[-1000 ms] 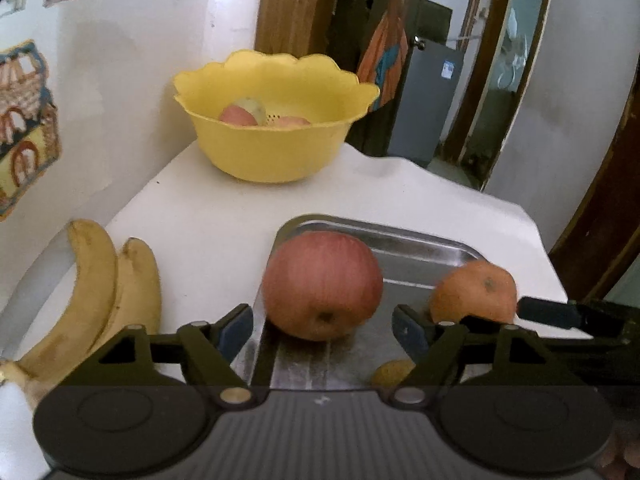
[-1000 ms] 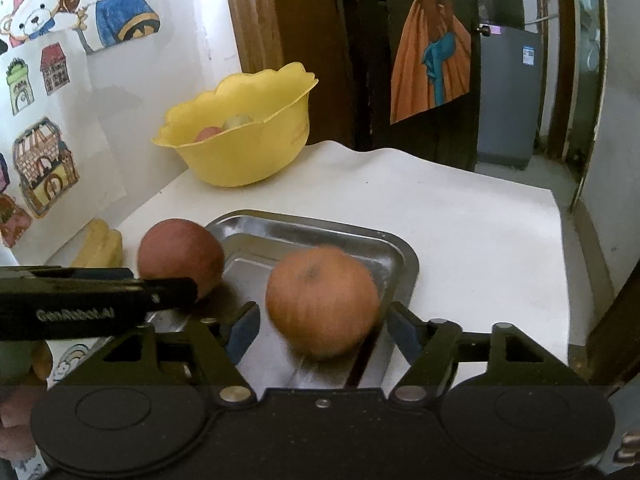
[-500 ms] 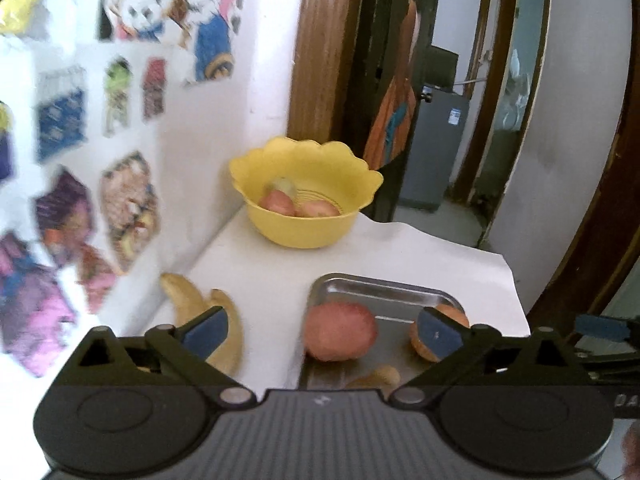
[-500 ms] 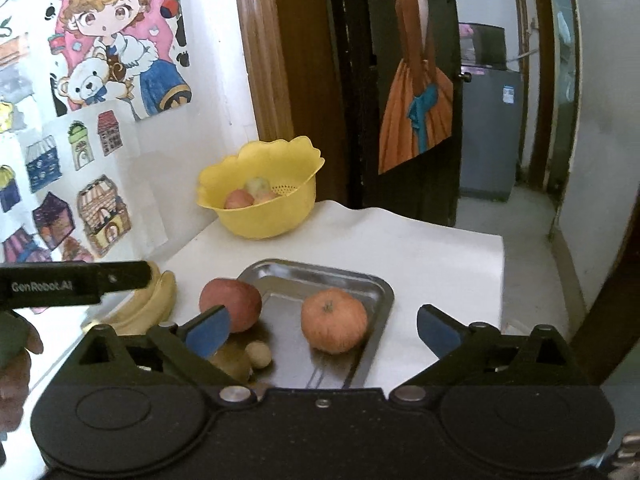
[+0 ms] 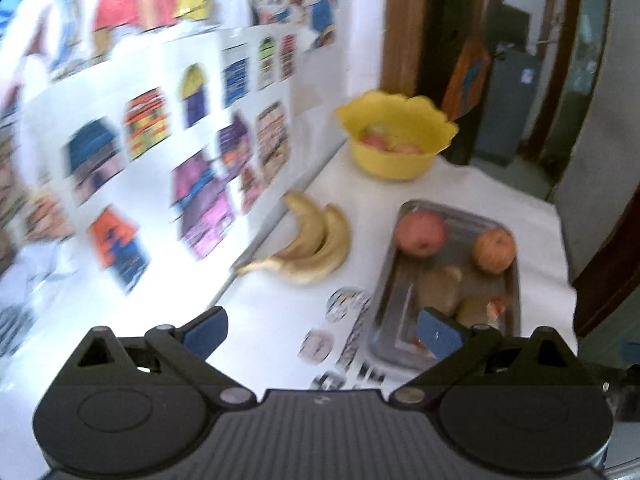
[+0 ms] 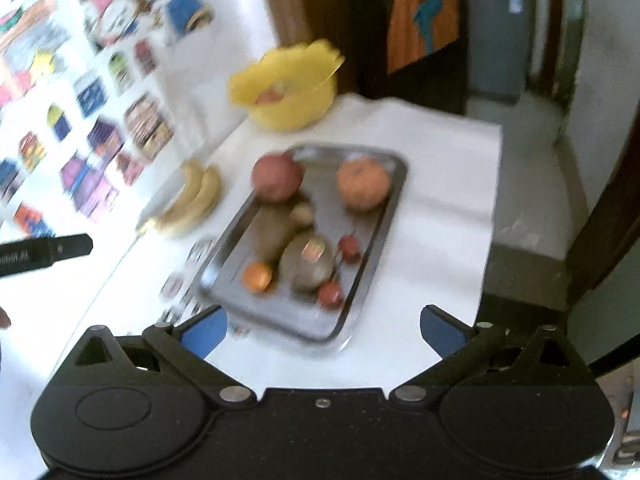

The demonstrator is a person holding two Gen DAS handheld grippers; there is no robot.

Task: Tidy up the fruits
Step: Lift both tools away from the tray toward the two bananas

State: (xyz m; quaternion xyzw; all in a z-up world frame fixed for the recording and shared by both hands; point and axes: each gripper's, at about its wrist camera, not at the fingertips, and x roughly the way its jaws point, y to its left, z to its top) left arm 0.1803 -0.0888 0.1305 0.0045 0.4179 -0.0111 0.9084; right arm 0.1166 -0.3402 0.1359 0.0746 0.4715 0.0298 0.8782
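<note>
Looking through the left wrist view, the left gripper [image 5: 322,330] is standing wide with nothing between its blue pads, above the white desk [image 5: 276,332]. Its right pad is covering the near part of the metal tray [image 5: 516,280], so only the red apple [image 5: 420,232] and the orange [image 5: 494,250] at the far end are showing clearly; the fruits nearer to the camera are blurring into brownish shapes that I cannot name. Two bananas [image 5: 316,240] are lying on the desk left of the tray, beside the wall of stickers [image 5: 200,184]. The yellow bowl [image 5: 396,142] is sitting at the far end of the desk, with some pinkish fruit inside that is too blurred to count.

Turning to the right wrist view, the right gripper [image 6: 323,330] is also standing wide and holding nothing. Here the whole tray [image 6: 394,200] is showing: the apple [image 6: 277,178] and the orange [image 6: 363,185] at the far end, then a long brown fruit [image 6: 272,236], a round greenish fruit with a label [image 6: 307,264], a small orange fruit [image 6: 258,276] and small red fruits [image 6: 330,294]. The bananas [image 6: 192,200] and the bowl [image 6: 288,90] are appearing again, blurred. One black finger of the left gripper [image 6: 46,254] is entering at the left edge, the rest being cut off.
</note>
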